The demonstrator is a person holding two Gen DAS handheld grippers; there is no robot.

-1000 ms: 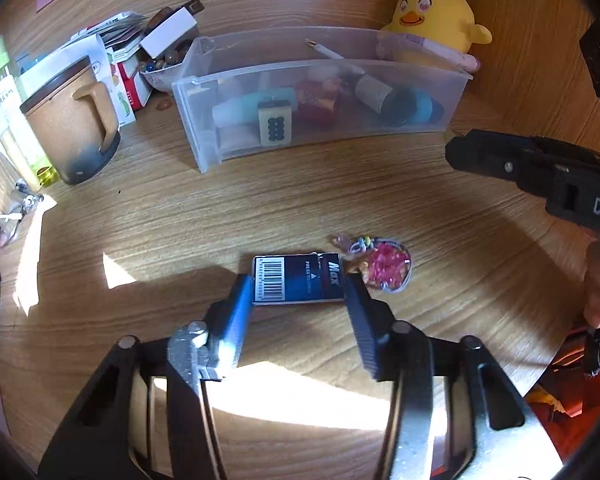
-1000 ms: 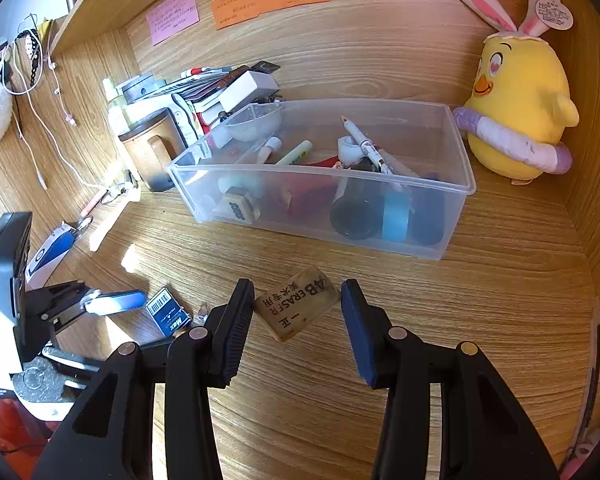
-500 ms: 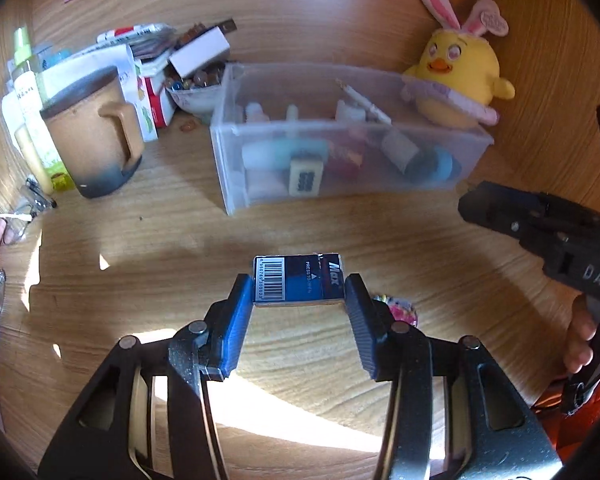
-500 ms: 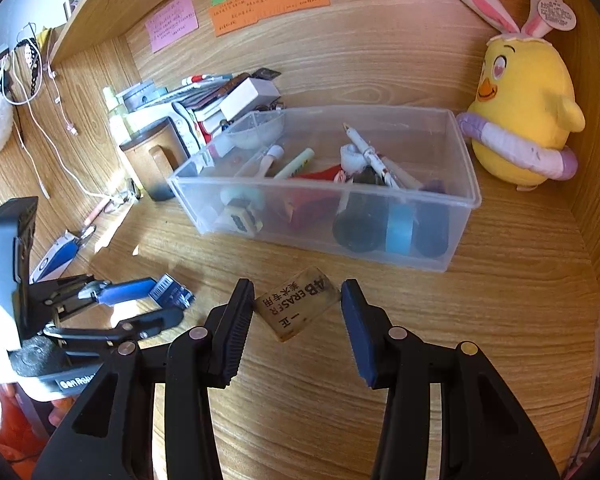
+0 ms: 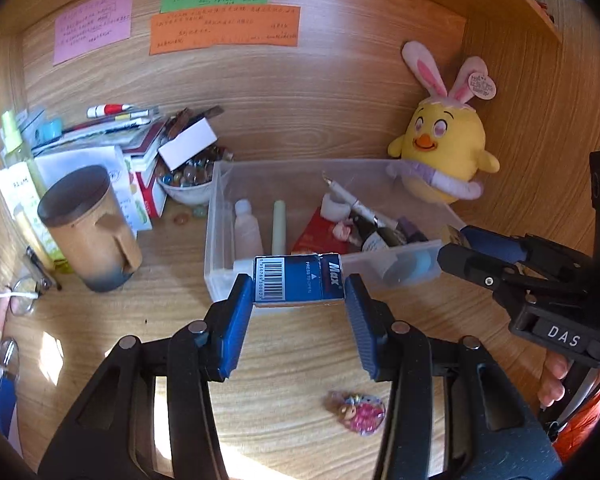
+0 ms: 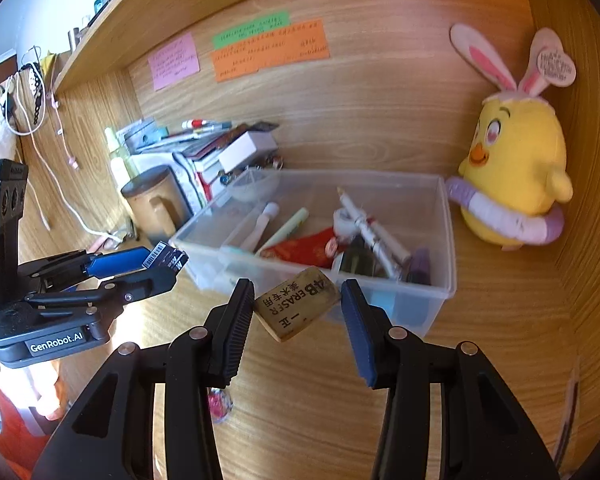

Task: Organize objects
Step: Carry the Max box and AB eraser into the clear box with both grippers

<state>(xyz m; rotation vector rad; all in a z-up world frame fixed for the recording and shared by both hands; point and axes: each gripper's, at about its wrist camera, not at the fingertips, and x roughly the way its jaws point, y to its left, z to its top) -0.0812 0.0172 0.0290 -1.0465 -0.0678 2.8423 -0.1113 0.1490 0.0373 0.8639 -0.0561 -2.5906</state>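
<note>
Since a second ago my left tongs (image 5: 299,300) have lifted the blue staple box (image 5: 299,279) off the desk (image 5: 300,364); it then sat low in the left wrist frame, level with the pink charm (image 5: 358,414), and now hangs at frame centre against the near wall of the clear bin (image 5: 216,240), with the charm left behind at lower centre. My right tongs (image 6: 298,310) have also come in closer to the bin, gripping the tan eraser (image 6: 298,307) as before.

Both tongs are closed on their loads: the left on the box's two short ends, the right on the eraser across its corners, so that one is a less sure hold.

The box lies level, its long axis running left to right across the frame, barcode end at the left pad and the "Max" end at the right. The eraser sits tilted, its long axis rising toward the upper right of the right wrist frame.

To do this step well, I judge I should carry each piece forward over the bin's near rim before letting go, pick the barer patch at the left of the bin, lower until nearly touching, then part the pads slowly. I would release one at a time so my two tools, now near each other, do not knock.
</note>
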